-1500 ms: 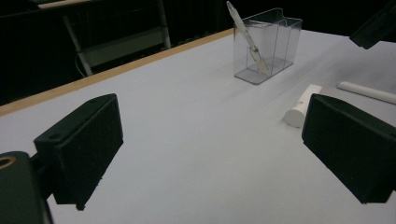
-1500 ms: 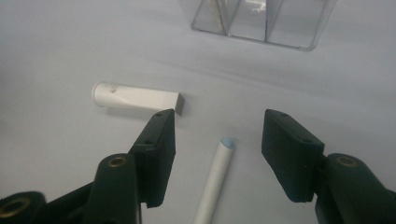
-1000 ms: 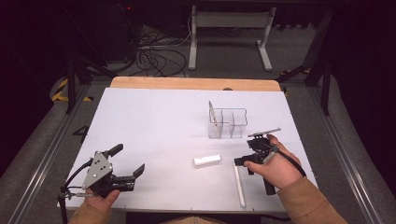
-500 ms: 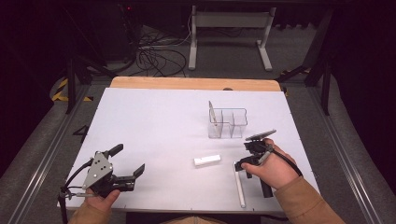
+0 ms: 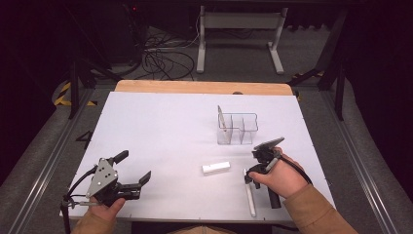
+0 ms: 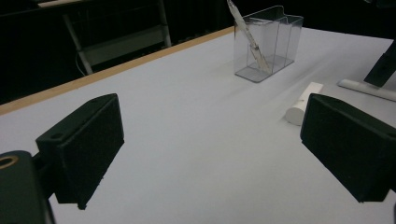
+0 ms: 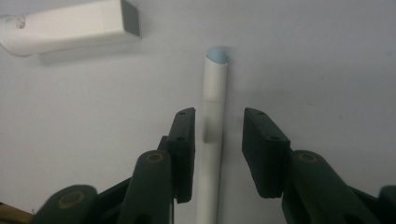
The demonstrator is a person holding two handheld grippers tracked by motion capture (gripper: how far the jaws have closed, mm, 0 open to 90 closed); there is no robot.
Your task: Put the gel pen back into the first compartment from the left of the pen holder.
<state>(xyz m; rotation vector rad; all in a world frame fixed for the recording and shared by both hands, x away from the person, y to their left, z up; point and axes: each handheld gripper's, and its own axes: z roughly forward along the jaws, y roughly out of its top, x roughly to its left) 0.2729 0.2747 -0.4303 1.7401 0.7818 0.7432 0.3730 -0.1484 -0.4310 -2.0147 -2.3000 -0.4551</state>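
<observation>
Right gripper [image 5: 257, 163] is hovering low over the near right part of the white surface [image 5: 160, 126], angled down at a white pen [image 7: 212, 135] that is lying flat there. In the right gripper view the pen is sitting between the two black fingers [image 7: 182, 149], running lengthwise away from the camera, its pale blue tip pointing toward the far end. The fingers have just been closing in and are now standing narrow around the pen; the left one is looking close against the barrel, while a sliver of surface is still showing between the barrel and the right one, so the pads are not yet pressing on both sides. In the high view the pen [image 5: 250, 195] is lying near the front edge, partly under the right hand. A short white capped marker [image 5: 216, 167] is lying just left of the pen, apart from it; it is showing at the top left of the right gripper view too [image 7: 70, 28]. A clear plastic organizer [image 5: 237, 129] is standing farther back, with one pale stick leaning in its left compartment. Left gripper [image 5: 127, 171] is resting at the near left of the surface, well apart from everything, its fingers [image 6: 84, 144] standing wide with nothing between them.
</observation>
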